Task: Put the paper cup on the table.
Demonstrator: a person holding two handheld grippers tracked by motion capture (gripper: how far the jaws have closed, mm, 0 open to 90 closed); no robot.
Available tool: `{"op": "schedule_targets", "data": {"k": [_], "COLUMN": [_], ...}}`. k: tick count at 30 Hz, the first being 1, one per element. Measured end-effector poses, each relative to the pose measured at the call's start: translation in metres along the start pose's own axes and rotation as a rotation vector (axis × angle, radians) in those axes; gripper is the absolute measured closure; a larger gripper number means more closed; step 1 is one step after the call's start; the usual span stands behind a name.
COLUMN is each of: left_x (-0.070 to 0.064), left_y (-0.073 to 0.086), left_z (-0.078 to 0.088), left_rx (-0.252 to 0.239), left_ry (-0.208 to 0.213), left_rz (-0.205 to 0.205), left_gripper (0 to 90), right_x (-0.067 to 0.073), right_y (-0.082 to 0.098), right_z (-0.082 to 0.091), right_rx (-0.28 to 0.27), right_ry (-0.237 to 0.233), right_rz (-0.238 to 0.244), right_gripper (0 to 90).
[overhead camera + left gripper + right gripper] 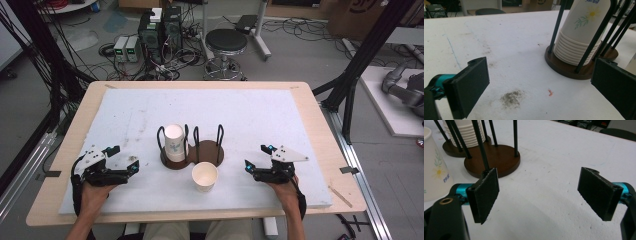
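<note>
A stack of white paper cups [174,142] [580,35] [465,131] stands upside down inside the left ring of black rods on a dark wooden holder [210,152] [492,162]; the holder's right ring is bare. One single cup [204,175] [434,165] stands upright on the white mat just in front of the holder. My left gripper [122,160] [539,87] rests on the mat left of the holder, jaws open and nothing between them. My right gripper [256,159] [539,192] lies right of the single cup, open too, with bare mat between its pads.
A white foam mat [250,115] covers the wooden table [75,130]. A dark smudge [510,98] and a small red scrap [550,92] mark the mat near my left gripper. Beyond the table stand a black stool [226,47], computer boxes [160,30] and cables.
</note>
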State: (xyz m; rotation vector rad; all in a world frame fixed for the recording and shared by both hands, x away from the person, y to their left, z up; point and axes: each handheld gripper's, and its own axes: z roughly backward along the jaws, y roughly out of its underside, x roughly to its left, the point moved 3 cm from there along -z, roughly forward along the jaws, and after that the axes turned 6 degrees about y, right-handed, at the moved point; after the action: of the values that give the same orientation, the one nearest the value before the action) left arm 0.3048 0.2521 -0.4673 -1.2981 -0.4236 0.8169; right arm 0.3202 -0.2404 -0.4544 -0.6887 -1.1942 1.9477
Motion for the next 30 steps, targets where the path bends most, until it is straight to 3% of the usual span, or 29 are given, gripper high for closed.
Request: {"op": "schedule_targets", "data": {"k": [30], "left_x": [-0.002], "left_y": [0.000], "left_z": [-0.001], "left_rx": [0.006], "left_ry": [-0.003], "left_rz": [-0.012], "left_gripper": [1.8], "right_x": [-0.012], "right_y": [0.008], "right_z": [0.000], "right_rx": [-0.048], "right_ry": [0.051], "right_rz": [-0.055], "right_gripper": [17.9]}}
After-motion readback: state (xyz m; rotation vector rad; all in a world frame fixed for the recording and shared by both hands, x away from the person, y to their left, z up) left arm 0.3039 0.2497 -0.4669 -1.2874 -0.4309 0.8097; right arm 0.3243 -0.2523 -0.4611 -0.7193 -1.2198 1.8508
